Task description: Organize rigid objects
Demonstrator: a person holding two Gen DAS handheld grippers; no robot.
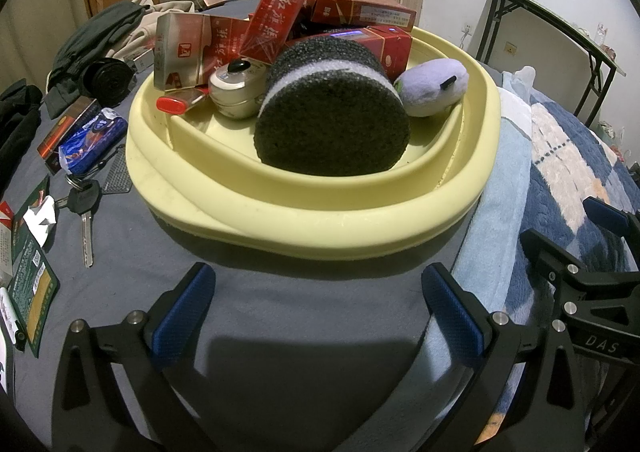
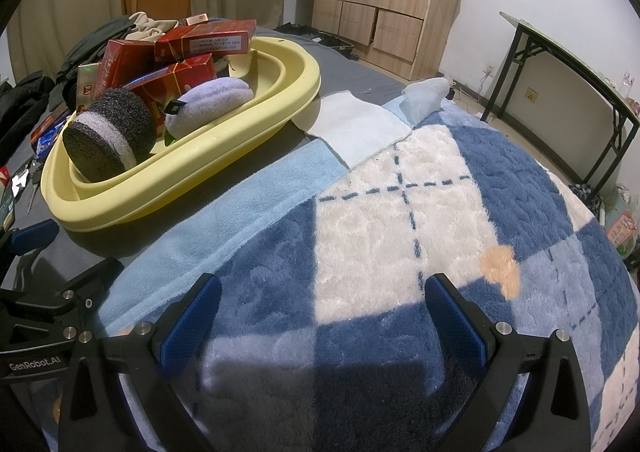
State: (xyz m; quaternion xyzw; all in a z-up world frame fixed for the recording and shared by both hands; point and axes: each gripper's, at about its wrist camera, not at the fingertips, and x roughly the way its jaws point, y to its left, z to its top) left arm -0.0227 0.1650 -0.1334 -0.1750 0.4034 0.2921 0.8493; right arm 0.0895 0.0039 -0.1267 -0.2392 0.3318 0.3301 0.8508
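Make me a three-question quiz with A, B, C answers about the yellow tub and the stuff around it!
1. Where is the purple plush toy?
A. inside the yellow tub
B. on the plaid blanket
C. by the keys

2. What colour are the pads on the left gripper fingers?
A. red
B. blue
C. green

3. How is the right gripper?
A. shut on a box
B. shut on nothing
C. open, holding nothing

Answers: 1 A, it lies against the tub's inner wall beside the dark sponge. 2 B, both pads are blue. 3 C, its fingers stand apart over the blanket.
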